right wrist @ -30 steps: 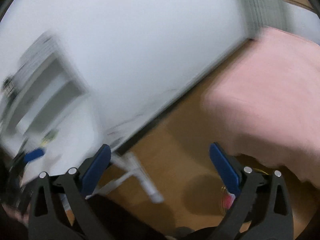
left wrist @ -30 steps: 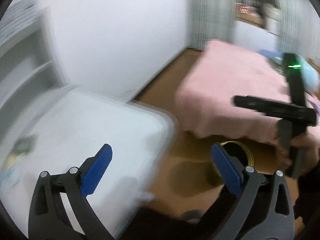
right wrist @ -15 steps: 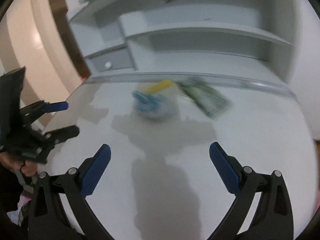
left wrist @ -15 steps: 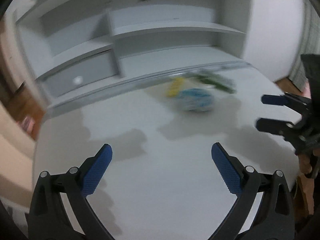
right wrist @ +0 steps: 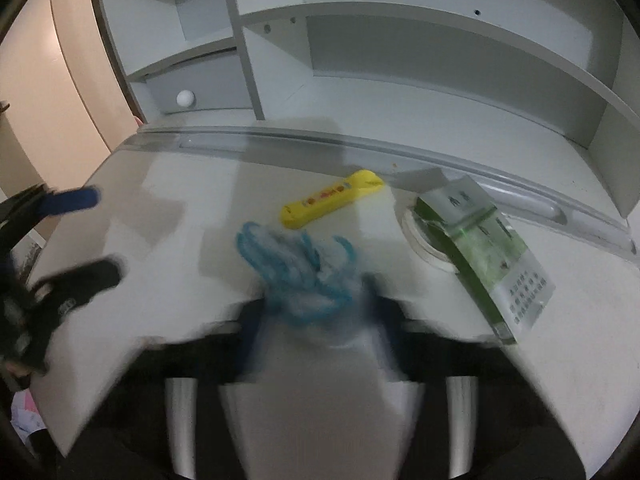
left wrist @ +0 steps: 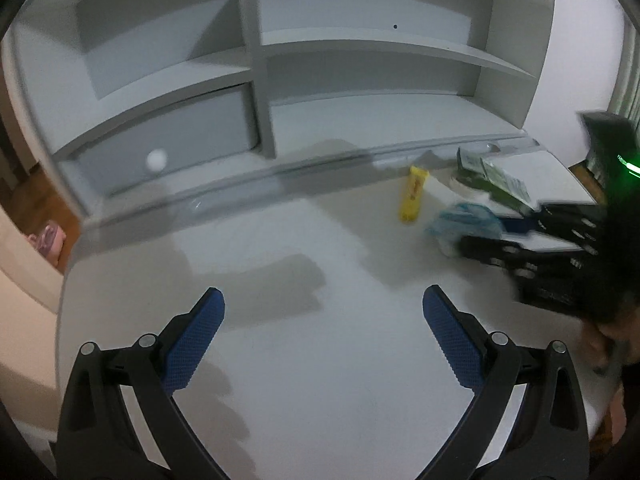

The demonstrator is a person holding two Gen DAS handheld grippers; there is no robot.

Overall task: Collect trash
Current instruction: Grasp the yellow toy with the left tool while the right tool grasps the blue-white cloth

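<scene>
A crumpled blue and white plastic bag [right wrist: 296, 272] lies on the white desk [left wrist: 320, 392]. My right gripper [right wrist: 318, 312] is closing on it; its blurred fingers flank the bag and touch its sides. The left wrist view shows the same bag [left wrist: 464, 224] at the tips of the right gripper [left wrist: 492, 238]. A yellow wrapper [right wrist: 330, 198] lies just behind the bag, and a green printed pack [right wrist: 486, 256] lies to its right over a white ring [right wrist: 420, 240]. My left gripper [left wrist: 323, 296] stands open over bare desk, left of the trash.
A white hutch with shelves [left wrist: 360, 44] and a drawer with a round white knob [left wrist: 157, 159] backs the desk. A raised lip [right wrist: 400, 150] runs along the rear of the desktop. The desk's left edge drops to a wooden floor [left wrist: 28, 196].
Both views have swung from the floor and pink bed to the desk. The right gripper has moved in on the bag and its wide jaws have come together around it. The left jaws stay wide.
</scene>
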